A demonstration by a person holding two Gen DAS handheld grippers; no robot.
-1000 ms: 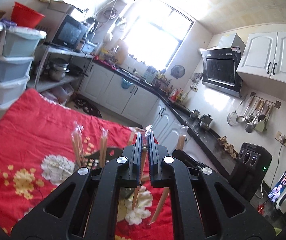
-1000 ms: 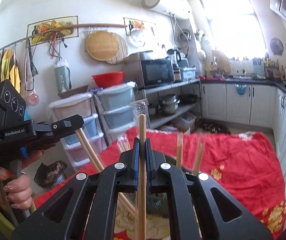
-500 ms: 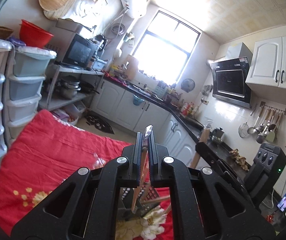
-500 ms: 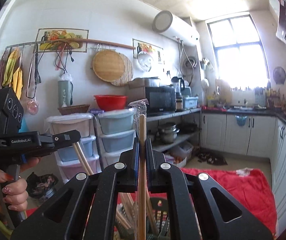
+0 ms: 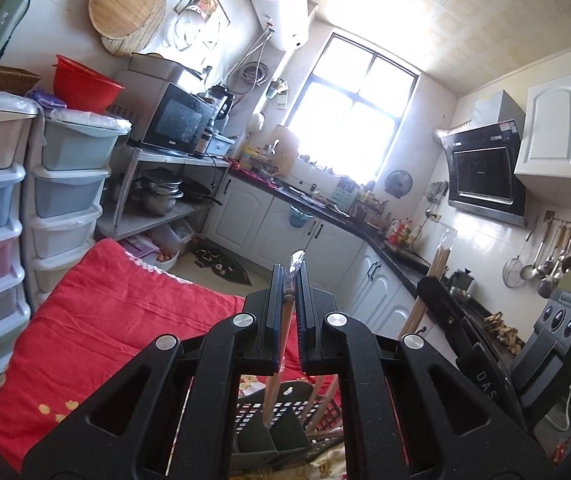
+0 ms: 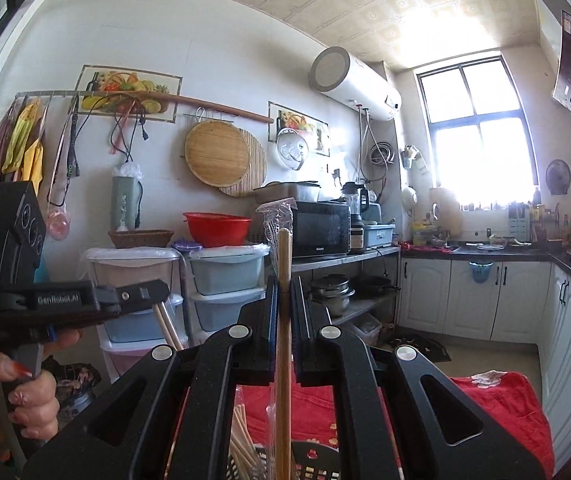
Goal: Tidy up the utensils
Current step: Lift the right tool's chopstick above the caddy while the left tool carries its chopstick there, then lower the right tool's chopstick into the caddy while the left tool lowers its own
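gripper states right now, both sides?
Left gripper: shut on a wooden chopstick in clear plastic wrap.
Right gripper: shut on another plastic-wrapped wooden chopstick, held upright.

A: What encloses the room?
B: White walls, a patterned tile ceiling (image 6: 385, 4), and a bright window (image 5: 355, 124) at the far end.

A: And the furniture?
B: White base cabinets (image 6: 469, 300) under a dark countertop (image 6: 497, 254); stacked plastic drawers (image 5: 65, 184); a metal shelf carrying a microwave (image 5: 177, 122). A water heater (image 6: 355, 82) hangs high. The floor appears pale, though glare obscures it.
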